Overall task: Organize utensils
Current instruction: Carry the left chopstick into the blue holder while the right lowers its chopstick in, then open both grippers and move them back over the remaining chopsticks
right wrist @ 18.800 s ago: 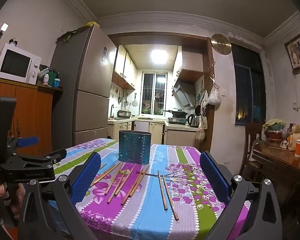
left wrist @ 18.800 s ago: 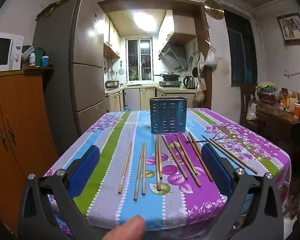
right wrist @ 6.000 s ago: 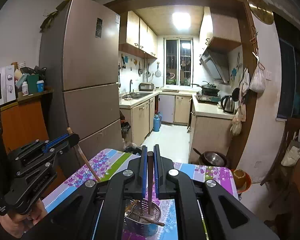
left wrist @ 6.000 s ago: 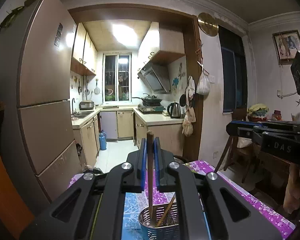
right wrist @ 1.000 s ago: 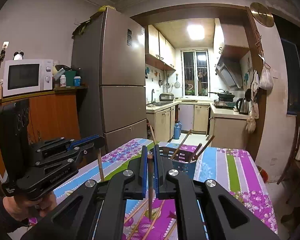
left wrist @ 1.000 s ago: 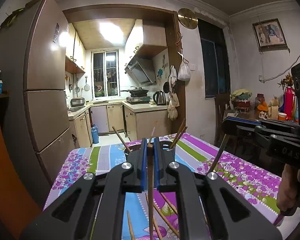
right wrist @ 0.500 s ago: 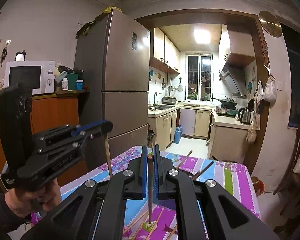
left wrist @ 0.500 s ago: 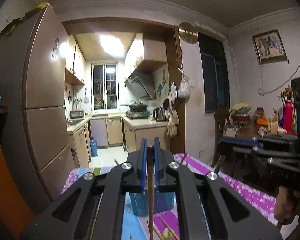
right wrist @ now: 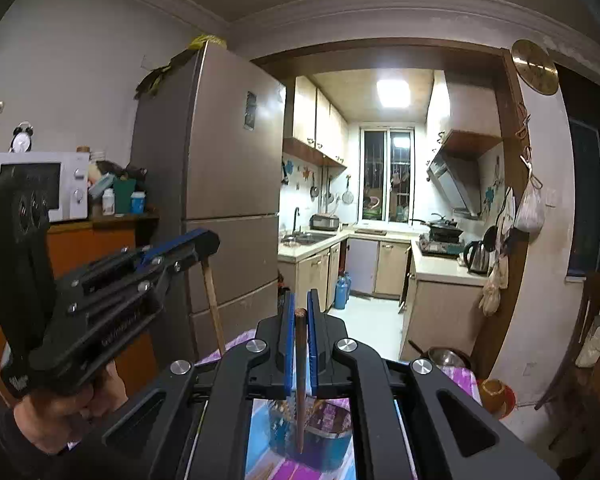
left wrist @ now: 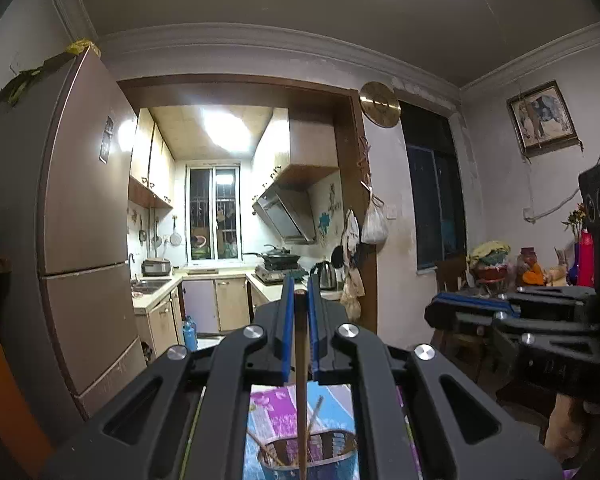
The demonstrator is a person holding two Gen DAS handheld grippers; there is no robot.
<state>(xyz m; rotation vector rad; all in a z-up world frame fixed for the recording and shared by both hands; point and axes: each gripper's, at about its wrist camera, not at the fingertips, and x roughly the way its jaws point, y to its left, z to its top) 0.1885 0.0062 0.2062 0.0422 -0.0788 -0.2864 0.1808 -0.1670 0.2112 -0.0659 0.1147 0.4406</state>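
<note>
Left gripper [left wrist: 299, 300] jaws clamped on an upright chopstick [left wrist: 300, 380], its tip over the blue utensil holder [left wrist: 342, 458] at 6 o'clock on the bench [left wrist: 268, 404]. Right gripper [right wrist: 299, 312] jaws pinch a darker chopstick [right wrist: 300, 380] above the same holder.

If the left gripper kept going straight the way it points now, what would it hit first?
Probably nothing close: the left gripper, shut on a chopstick, points over the table toward the kitchen counter; depth unclear.

Two wooden chopsticks [left wrist: 300, 380] [right wrist: 300, 384] held upright, over blue perforated holder [left wrist: 332, 460] already containing chopsticks
</note>
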